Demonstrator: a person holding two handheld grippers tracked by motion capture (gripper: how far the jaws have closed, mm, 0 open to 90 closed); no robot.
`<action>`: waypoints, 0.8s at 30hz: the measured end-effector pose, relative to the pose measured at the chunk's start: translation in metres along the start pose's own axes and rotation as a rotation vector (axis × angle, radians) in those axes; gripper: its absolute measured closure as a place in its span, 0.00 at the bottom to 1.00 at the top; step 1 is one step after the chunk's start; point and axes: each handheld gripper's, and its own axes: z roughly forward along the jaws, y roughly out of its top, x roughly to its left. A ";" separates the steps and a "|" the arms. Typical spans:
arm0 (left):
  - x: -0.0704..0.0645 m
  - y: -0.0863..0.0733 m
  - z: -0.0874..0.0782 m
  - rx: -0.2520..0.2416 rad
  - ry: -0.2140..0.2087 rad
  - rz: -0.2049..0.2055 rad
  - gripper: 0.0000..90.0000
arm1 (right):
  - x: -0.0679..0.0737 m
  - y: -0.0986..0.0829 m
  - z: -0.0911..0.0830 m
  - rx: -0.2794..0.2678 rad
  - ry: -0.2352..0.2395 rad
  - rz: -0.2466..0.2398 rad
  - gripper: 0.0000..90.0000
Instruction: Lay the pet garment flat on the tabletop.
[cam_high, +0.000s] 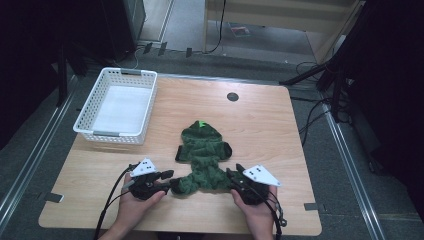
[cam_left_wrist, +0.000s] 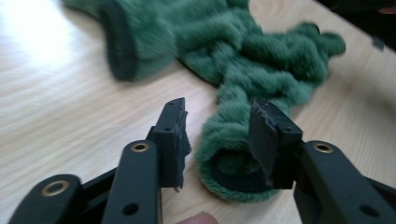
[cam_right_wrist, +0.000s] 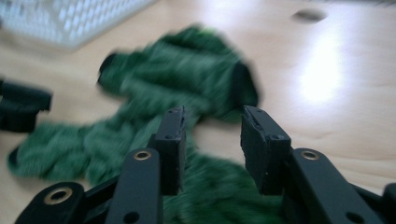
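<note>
At about ten o'clock on the wooden bench (cam_high: 260, 120) stands a white slotted basket (cam_high: 116, 105); from the high view its inside looks pale and bare, though the near wall hides the bottom edge. Low at seven o'clock, the left tongs (cam_high: 172, 181) rest in a hand (cam_high: 131, 202) whose forearm is cut off by the lower edge. In the left gripper view the left tongs (cam_left_wrist: 218, 135) stand well open, one jaw on either side of a dark-cuffed end of the green fuzzy garment (cam_left_wrist: 243, 60), not closed on it; whether the right jaw's pad touches the fleece I cannot tell.

The garment (cam_high: 204, 155) lies crumpled at the bench's centre, a bright green tab (cam_high: 202, 123) at its twelve o'clock end; what kind of clothing it is stays hard to make out. A small dark round hole (cam_high: 232, 96) sits at one o'clock.

At five o'clock the right tongs (cam_high: 231, 174) meet the garment's near edge. The right gripper view is blurred: the right tongs (cam_right_wrist: 212, 140) gape open above the fleece (cam_right_wrist: 177, 79), holding nothing.
</note>
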 end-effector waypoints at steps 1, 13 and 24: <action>-0.001 -0.001 0.001 0.009 -0.003 0.006 0.72 | 0.000 -0.004 0.007 0.030 0.000 0.003 0.69; 0.011 0.001 -0.008 0.056 -0.011 -0.012 0.87 | -0.010 -0.020 0.012 0.150 0.078 0.136 0.70; -0.021 0.045 0.036 0.104 0.061 -0.016 0.52 | -0.002 0.019 0.053 0.199 0.141 0.036 0.62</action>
